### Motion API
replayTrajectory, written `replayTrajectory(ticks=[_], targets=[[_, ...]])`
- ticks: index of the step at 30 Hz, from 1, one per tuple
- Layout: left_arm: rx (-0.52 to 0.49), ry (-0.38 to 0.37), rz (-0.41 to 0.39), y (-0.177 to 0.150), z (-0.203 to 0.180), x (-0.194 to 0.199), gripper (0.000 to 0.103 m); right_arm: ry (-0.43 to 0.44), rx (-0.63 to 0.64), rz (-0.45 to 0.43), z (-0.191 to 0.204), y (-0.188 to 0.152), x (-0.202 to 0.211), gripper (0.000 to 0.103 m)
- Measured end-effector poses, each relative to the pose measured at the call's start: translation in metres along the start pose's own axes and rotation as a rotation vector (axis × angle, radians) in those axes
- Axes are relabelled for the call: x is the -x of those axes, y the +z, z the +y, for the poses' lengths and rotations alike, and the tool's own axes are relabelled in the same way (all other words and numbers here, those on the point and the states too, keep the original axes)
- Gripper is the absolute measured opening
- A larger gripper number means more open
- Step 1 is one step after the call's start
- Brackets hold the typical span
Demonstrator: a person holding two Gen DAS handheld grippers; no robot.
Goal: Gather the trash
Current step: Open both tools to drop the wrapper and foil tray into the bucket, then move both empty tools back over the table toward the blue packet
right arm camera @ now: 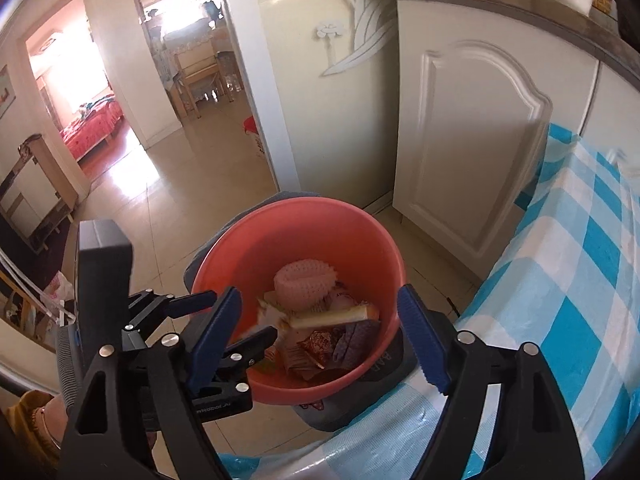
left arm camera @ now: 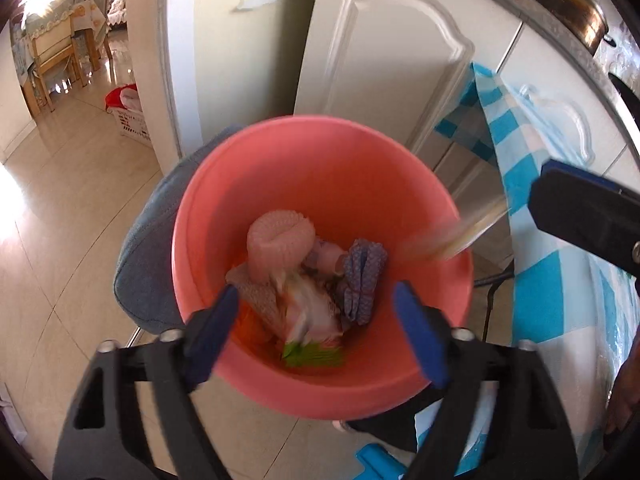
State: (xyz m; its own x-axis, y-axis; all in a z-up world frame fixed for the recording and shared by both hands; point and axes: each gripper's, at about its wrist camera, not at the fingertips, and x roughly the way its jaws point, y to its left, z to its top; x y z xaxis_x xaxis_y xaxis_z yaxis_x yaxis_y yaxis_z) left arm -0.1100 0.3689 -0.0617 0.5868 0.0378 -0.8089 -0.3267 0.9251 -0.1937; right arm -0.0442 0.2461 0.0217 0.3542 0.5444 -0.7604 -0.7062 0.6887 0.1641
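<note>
Both grippers, left gripper point(left arm camera: 314, 336) and right gripper point(right arm camera: 320, 332), hang wide and empty over the round pink plastic bin point(right arm camera: 320, 216); lift them straight up from it.

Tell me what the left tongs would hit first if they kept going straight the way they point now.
Probably the trash heaped in the round pink plastic bucket, likely the crumpled pale wrapper between the open left tongs; depth is unclear.

blurred: scrap point(left arm camera: 452, 236) at bin point(left arm camera: 320, 160) rim | hidden: bin floor under trash point(right arm camera: 316, 328)
</note>
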Motion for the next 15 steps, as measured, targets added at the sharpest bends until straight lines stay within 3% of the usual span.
replayTrajectory(ticks=[5, 15], targets=[[0.035, -0.044, -0.036, 0.0, 0.011, 0.014, 0.092, 0.003, -0.132, -0.089, -0.031, -0.007, 0.033, 0.084], [0.068, -0.125, -0.091, -0.002, 0.014, 0.047, 0.094, 0.012, -0.333, -0.215, -0.089, -0.04, 0.094, 0.089]])
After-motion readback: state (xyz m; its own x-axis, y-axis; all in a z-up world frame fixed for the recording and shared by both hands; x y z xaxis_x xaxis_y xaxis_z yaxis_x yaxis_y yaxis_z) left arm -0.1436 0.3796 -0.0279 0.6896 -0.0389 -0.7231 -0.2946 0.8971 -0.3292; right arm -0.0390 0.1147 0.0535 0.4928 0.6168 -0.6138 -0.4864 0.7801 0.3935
